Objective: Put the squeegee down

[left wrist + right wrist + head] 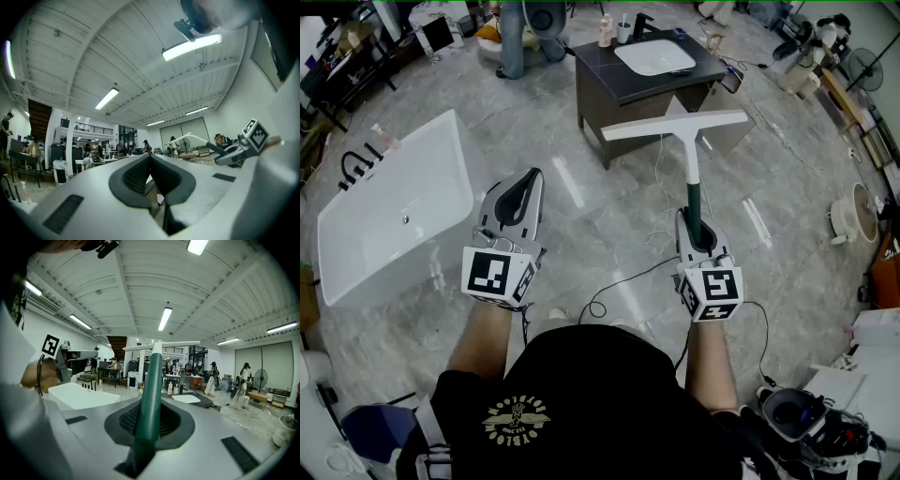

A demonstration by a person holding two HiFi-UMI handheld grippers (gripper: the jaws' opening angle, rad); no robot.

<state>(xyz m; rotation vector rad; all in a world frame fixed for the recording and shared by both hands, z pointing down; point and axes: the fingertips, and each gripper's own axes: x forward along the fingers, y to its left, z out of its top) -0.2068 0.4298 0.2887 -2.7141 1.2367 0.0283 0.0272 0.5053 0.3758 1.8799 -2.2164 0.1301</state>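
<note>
Right gripper (149,416): the two dark-padded jaws are closed on the dark green lower handle of the squeegee (153,376), a white T-shaped tool with a long straight blade bar on a white neck. In the head view the handle rises from the jaws at right of centre to the blade bar, which lies crosswise above centre. The squeegee is in the air and touches no surface.

Left gripper (150,161): the jaws are pressed together with nothing between them, left of centre in the head view, well apart from the squeegee.

Surroundings: grey marble-patterned floor (609,216) below both grippers; a white rectangular tub (394,206) at left; a dark vanity cabinet with a white oval basin (649,67) at upper centre, beyond the blade bar.

Step in hand, as judged: the tool is held ready, the set-down not yet begun. The next move calls for picking a resting surface, lowering the right gripper until blade bar or handle bears on it, then spreading the jaws and backing off along the handle. The long bar may tip if let go before it rests.
</note>
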